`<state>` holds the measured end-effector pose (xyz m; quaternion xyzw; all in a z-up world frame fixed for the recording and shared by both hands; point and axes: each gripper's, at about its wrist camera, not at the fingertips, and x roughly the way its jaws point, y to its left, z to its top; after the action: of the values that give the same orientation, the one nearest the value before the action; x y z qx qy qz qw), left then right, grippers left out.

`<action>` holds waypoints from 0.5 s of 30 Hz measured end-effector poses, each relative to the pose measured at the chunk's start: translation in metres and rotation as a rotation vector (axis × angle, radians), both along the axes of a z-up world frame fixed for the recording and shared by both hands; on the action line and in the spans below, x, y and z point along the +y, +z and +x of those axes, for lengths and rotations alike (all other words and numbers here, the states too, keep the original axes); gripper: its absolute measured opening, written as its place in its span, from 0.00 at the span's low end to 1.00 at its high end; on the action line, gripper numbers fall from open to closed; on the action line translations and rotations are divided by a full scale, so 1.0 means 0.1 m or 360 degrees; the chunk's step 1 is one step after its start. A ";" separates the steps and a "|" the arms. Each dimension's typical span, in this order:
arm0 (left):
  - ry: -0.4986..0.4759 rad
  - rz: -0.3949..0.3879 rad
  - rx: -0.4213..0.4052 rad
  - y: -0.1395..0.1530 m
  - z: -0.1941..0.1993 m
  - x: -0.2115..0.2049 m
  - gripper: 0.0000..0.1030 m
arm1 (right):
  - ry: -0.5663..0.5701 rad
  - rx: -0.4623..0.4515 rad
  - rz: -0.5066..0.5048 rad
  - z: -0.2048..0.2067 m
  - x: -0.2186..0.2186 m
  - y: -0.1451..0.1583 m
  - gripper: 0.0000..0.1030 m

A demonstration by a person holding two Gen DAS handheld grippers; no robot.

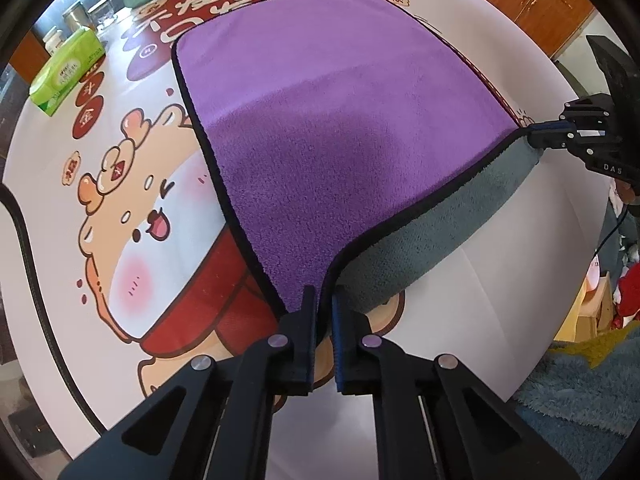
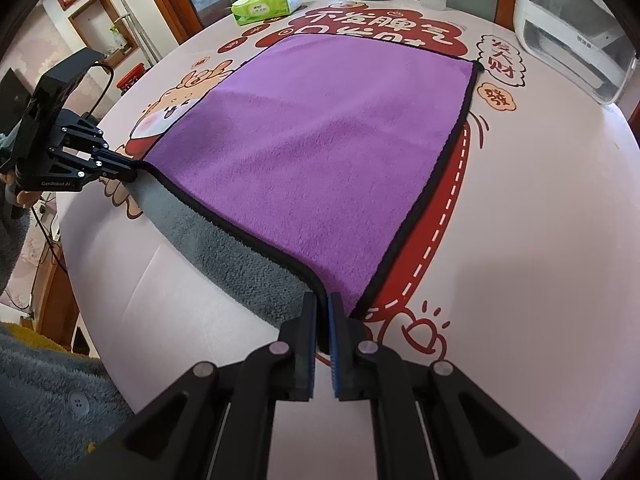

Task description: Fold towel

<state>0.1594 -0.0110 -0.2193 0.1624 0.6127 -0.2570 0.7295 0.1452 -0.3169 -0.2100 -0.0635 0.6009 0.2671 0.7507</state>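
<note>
**Both near corners pinched, first fold not yet made**

The left gripper and right gripper each clamp a near corner of the purple towel, lifted slightly, grey underside showing. If one pinch slips, the hem would probably drop skewed. Beyond lies the printed tablecloth, then a tissue pack, bottles and wooden cabinets.

Towel corners hidden betw. pinched fingers; table print partly covered; white appliance cut off at edge.

Tissue pack (green), printed tablecloth
</note>
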 end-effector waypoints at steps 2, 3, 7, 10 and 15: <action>0.0010 0.0006 -0.0022 0.04 -0.01 -0.01 0.04 | 0.0002 -0.0017 -0.0012 -0.01 0.01 0.03 0.05; 0.0022 0.0015 -0.0049 0.07 -0.02 -0.01 0.03 | -0.0002 -0.0027 -0.0013 -0.01 0.01 0.05 0.05; 0.0065 0.0012 -0.0102 0.17 -0.04 0.02 0.03 | -0.0043 -0.0066 -0.0011 0.01 0.00 0.13 0.05; 0.0095 0.0026 -0.0140 0.23 -0.04 0.02 0.03 | -0.0082 -0.0112 -0.0009 0.04 0.00 0.21 0.05; 0.0176 0.0042 -0.0201 0.38 0.12 0.07 0.03 | -0.0133 -0.0217 -0.0023 0.15 0.03 0.38 0.05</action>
<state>0.1719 -0.0044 -0.1817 0.1537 0.5770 -0.1973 0.7775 0.1606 -0.3139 -0.1718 -0.0619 0.5524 0.2261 0.7999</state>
